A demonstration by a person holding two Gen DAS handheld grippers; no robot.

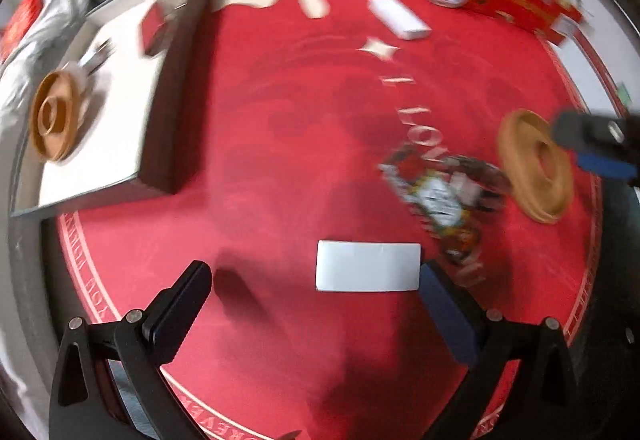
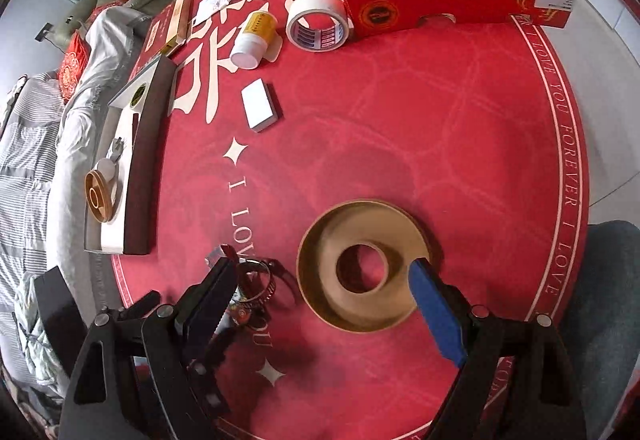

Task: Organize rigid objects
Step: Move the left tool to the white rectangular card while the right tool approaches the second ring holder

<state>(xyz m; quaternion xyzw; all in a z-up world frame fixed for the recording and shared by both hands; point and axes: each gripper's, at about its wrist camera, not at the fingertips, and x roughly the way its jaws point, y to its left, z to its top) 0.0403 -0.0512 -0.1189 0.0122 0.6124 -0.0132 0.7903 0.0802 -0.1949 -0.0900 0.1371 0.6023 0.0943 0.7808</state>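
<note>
My right tongs (image 2: 320,280) are spread wide and empty, straddling the tan cardboard ring tray with a hollow hub (image 2: 362,266) lying flat on the round red printed mat (image 2: 460,119). It looks light and stiff, probably a bit crushable, so I'd pinch the thin outer wall gently. Left tongs (image 1: 316,280) are open too, empty, with a small white rectangular box (image 1: 368,266) just beside the right finger.

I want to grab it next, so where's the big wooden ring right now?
In the right wrist view the wooden ring lies flat on the red mat, between the open right tool's fingers, right of the metal clamp.
</note>
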